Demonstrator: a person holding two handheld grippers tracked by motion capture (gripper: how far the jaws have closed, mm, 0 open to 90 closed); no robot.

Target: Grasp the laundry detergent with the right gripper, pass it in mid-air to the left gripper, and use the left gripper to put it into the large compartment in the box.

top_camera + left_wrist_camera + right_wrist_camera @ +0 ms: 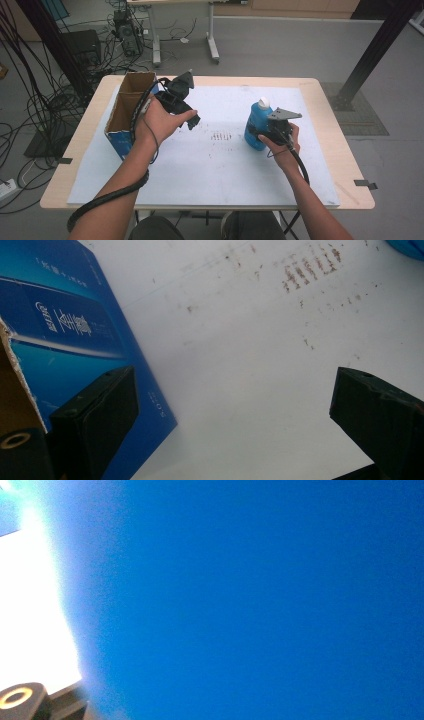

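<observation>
My right claw [260, 134] is clamped on the blue bottle [256, 125], upright at the worktop's [330, 150] right. It looks smooth, slippery plastic, so I grip mid-body. My left claw [187, 112] gapes apart beside the box [131, 107].

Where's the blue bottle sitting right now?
In the high view, the blue bottle stands upright right of the table's middle, gripped by the right gripper, well apart from the cardboard box at the left edge.

Open white mat [220, 150] between cardboard box [131, 107] and blue bottle [257, 127] — passable.
</observation>
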